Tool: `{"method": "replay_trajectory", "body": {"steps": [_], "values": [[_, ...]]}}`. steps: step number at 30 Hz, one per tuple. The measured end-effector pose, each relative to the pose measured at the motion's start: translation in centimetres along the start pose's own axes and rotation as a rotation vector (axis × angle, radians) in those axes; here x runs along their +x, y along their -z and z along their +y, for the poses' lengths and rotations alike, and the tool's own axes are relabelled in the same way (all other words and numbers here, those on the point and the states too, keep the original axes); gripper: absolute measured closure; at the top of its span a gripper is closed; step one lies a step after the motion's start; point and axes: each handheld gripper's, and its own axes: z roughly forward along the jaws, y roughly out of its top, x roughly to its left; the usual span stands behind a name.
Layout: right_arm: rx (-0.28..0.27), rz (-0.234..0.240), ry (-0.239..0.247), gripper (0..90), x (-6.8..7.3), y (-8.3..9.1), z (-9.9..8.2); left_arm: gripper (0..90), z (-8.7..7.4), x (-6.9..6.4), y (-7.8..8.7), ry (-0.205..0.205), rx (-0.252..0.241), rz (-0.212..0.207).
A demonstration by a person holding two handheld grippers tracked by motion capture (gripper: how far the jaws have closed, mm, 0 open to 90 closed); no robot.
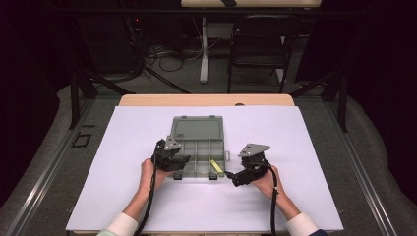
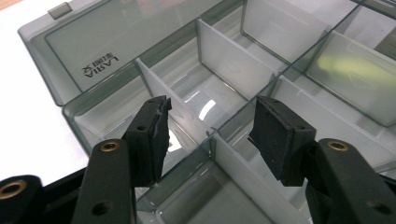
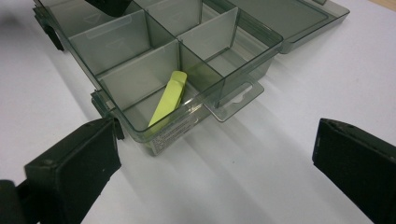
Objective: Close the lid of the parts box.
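Observation:
A smoky clear compartment box lies open mid-table, its lid folded flat toward the far side. A yellow-green strip leans in the near right compartment. My left gripper hovers over the box's near left corner. Its jaws are apart and straddle a crossing of divider walls without pressing on them. My right gripper stands wide open over the white surface just right of the box's near right corner, with nothing between its fingers.
The box rests on a white sheet covering a wooden table. Beyond the table stand a dark chair and a white table leg with cables on the floor. Dark frame legs flank the table.

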Motion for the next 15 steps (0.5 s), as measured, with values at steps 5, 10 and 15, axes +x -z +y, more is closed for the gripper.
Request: {"method": "replay_trajectory", "body": {"steps": [5,10,15], "values": [[0.006,-0.002,0.002,0.0,0.04,0.17,0.05,48.4,-0.2,-0.02,-0.05,0.011,-0.003,-0.01],[0.007,0.002,0.004,0.0,-0.01,0.03,0.03,50.4,-0.3,-0.11,-0.12,0.014,-0.004,-0.004],[0.008,0.001,0.005,0.0,0.05,0.0,0.02,52.0,-0.38,-0.04,-0.07,0.006,-0.005,-0.006]]}}
